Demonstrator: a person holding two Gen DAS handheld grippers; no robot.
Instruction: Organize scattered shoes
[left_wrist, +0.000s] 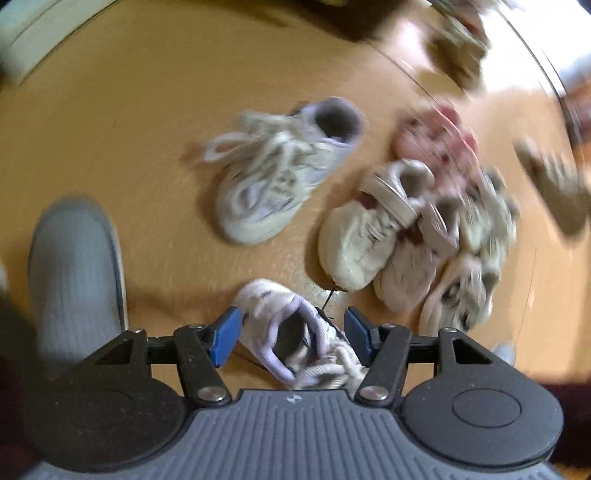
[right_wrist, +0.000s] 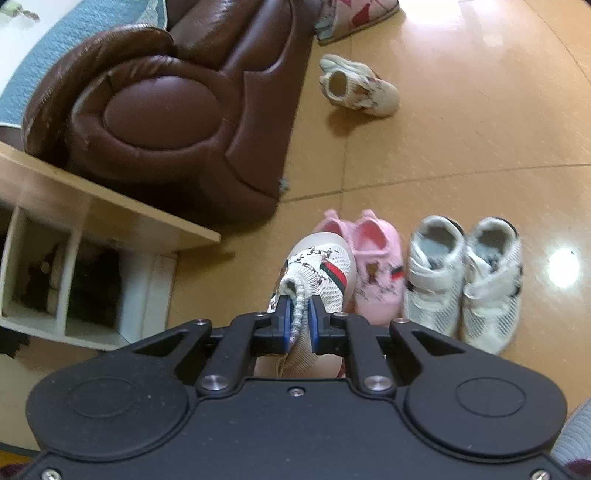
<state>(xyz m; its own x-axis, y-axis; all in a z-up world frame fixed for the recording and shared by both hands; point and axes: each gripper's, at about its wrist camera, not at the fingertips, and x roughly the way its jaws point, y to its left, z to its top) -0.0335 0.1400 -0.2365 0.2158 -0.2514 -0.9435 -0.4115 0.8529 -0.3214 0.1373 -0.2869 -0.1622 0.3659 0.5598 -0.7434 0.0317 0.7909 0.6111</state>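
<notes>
Through the left wrist camera, badly smeared by motion, the left gripper pointed down at the orange floor with its blue pads apart. A lilac-and-white sneaker lay between them, and the pads did not seem to press on it – though the blur made that hard to judge. A second lilac-and-white sneaker lay further off, near a huddle of pale strap shoes. A grey-socked foot stood at the left. No writing could be read.

Through the right wrist camera the right gripper was clamped on the knit collar of a white patterned shoe with a green-and-red stripe; its dark motifs were too small to read as a brand. Just beside it stood a pink pair, then a white strap pair – all in a row. A lone beige shoe lay farther off, near a brown leather sofa. A wooden shelf unit stood at the left.
</notes>
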